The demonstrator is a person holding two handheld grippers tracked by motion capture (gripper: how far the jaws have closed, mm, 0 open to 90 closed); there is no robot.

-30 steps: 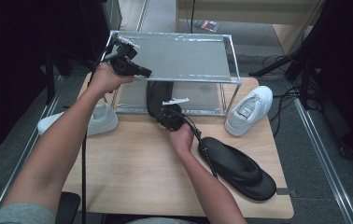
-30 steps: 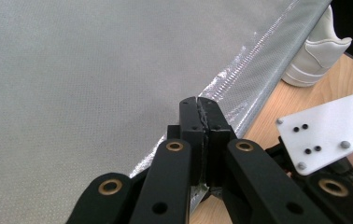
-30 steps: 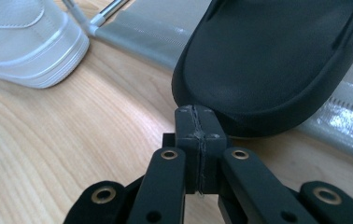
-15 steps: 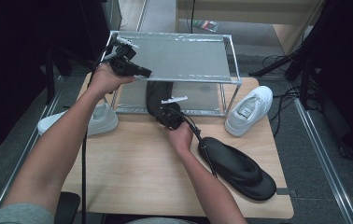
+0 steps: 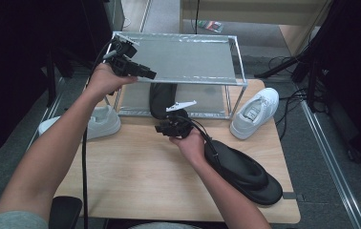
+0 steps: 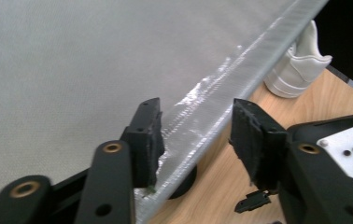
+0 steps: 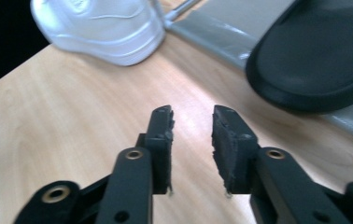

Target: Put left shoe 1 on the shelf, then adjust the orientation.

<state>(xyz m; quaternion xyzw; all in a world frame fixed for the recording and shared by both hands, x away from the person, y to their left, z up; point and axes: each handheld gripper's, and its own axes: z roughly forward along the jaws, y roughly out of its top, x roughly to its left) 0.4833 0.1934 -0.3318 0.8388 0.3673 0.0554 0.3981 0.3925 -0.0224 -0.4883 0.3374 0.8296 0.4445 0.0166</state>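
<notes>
Right claw (image 5: pixel 162 128) open, slipper (image 5: pixel 162 97) lengthwise front-to-back

A light wooden table (image 5: pixel 135 176) carries a low metal-framed shoe rack (image 5: pixel 188 59) with two grey mesh shelves. A black sandal (image 5: pixel 162 98) lies on the lower shelf, just beyond the right gripper (image 5: pixel 162 128). A second black sandal (image 5: pixel 245 169) lies on the bare tabletop, beside the hand holding that gripper. One white sneaker (image 5: pixel 255 112) sits on the table off to that gripper's right, another white sneaker (image 5: pixel 97 124) below the left gripper (image 5: pixel 151 74), at the table's edge.
</notes>
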